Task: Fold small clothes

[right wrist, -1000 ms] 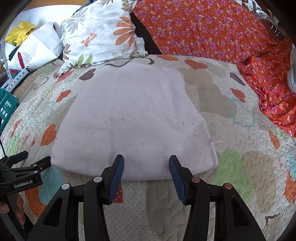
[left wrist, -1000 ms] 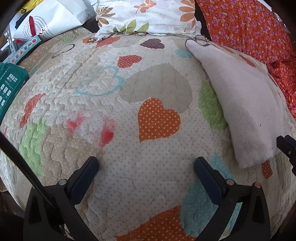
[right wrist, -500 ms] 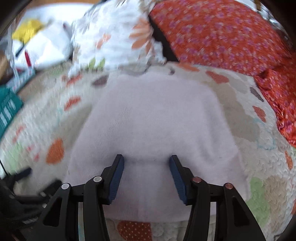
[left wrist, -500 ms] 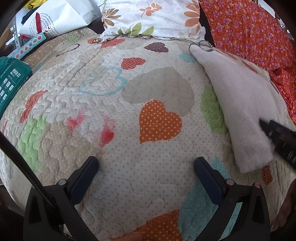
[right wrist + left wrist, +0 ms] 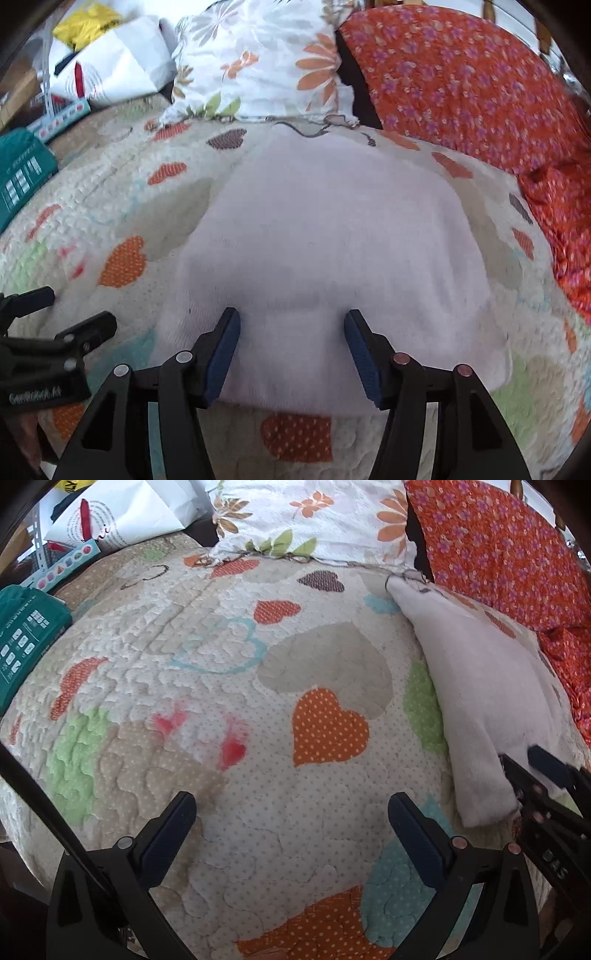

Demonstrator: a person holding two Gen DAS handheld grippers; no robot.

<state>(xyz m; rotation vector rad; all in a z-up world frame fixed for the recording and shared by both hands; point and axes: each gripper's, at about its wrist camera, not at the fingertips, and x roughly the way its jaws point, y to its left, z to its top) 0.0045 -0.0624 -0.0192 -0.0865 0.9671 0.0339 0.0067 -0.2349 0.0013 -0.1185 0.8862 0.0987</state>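
A folded white cloth (image 5: 332, 240) lies flat on the heart-patterned quilt (image 5: 295, 435). My right gripper (image 5: 291, 317) stands over the cloth's near edge. Its jaws are opening, with a low ridge of the cloth between the blue pads, which do not press on it. In the left wrist view the same cloth (image 5: 480, 701) lies at the right, and the right gripper (image 5: 535, 775) rests at its near corner. My left gripper (image 5: 291, 801) is open over bare quilt (image 5: 258, 830), left of the cloth, with nothing between its fingers. It also shows as the left gripper (image 5: 66, 317) at the edge of the right wrist view.
A floral pillow (image 5: 266, 62) lies just behind the cloth. Orange flowered fabric (image 5: 461, 85) fills the back right. A white bag (image 5: 122, 517) and a teal box (image 5: 26, 635) sit at the left edge of the bed.
The right gripper has slid forward and left onto the cloth's near edge, and its jaws stand wider. In the left wrist view it has come in from the right. The left gripper has hardly moved.
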